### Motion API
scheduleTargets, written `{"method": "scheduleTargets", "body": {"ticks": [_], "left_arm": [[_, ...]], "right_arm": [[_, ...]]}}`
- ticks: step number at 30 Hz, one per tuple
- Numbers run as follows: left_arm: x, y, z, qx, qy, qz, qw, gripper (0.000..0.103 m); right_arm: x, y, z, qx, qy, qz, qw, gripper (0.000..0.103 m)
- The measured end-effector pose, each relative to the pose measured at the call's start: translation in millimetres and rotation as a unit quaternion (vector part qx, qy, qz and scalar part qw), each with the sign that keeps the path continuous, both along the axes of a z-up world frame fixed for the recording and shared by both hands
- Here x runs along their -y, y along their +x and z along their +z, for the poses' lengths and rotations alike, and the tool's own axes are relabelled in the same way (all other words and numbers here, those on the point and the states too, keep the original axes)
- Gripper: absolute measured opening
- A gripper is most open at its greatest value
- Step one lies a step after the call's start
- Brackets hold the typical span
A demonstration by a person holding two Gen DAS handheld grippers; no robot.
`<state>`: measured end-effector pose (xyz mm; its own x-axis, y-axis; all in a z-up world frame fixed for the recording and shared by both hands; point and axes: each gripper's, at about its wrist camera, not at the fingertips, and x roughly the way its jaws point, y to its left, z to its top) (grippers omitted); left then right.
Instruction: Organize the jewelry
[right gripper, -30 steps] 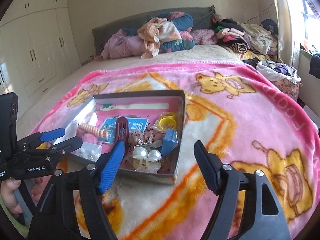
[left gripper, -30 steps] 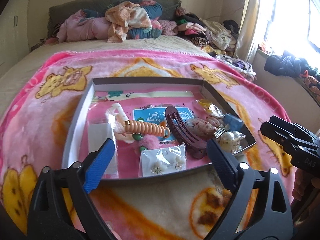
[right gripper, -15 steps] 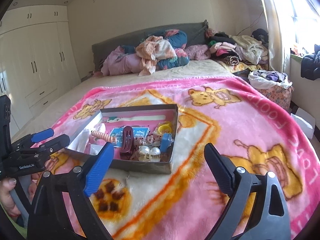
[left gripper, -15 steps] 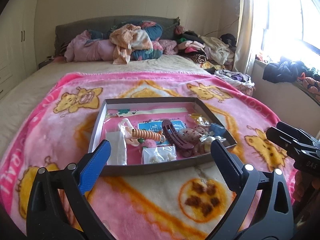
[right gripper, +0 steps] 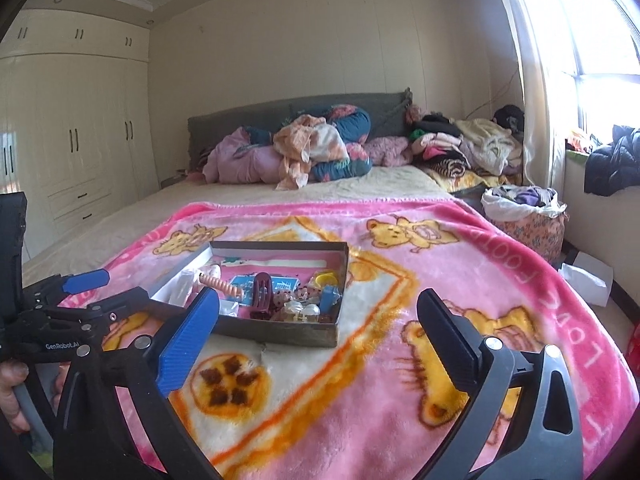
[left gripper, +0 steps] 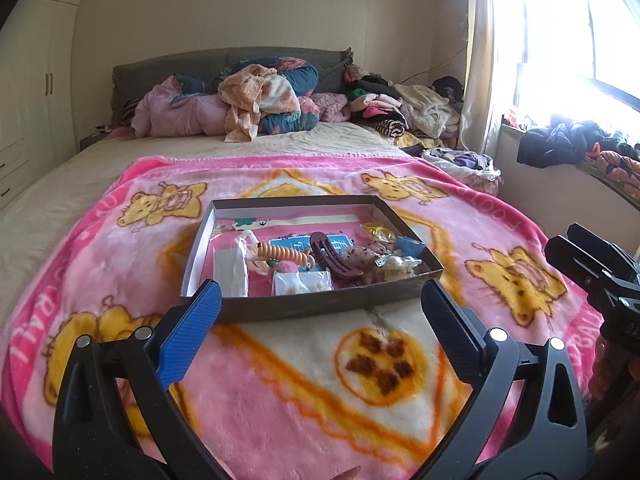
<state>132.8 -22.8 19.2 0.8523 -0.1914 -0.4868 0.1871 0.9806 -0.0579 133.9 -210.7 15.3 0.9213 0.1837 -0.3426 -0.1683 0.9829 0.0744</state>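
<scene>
jaws gaping wide and gripping nothing on both our left gripper (left gripper: 318, 320) and right gripper (right gripper: 318, 320); the jewelry box (left gripper: 320, 308) is sitting on the pink blanket (left gripper: 280, 380), we're hovering short of it.

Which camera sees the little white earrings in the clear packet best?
The left wrist view: the earring packet lies flat near the box's front wall. In the right wrist view, the blue fingertip mostly hides it.

Left gripper (left gripper: 316, 320), right gripper (right gripper: 318, 326): both now farther back from jewelry box (left gripper: 304, 307), jaws spread, empty.
</scene>
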Motion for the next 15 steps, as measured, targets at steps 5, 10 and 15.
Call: {"method": "scheduleTargets", "body": {"ticks": [5, 10, 15], "left_arm": [[-2.2, -12.7, -1.1, 0.007, -0.008, 0.010, 0.9999, 0.092], [-6.1, -24.0, -3.4, 0.019, -0.008, 0.019, 0.9996, 0.092], [-10.3, -31.9, -7.6, 0.029, -0.012, 0.030, 0.9990, 0.092]], "right_arm": [[-2.6, -15.8, -3.5, 0.019, -0.003, 0.000, 1.000, 0.097], [-3.3, -28.7, -11.4, 0.034, -0.001, -0.005, 0.999, 0.097], [-1.1, -37.7, -19.3, 0.041, 0.001, -0.008, 0.999, 0.097]]}}
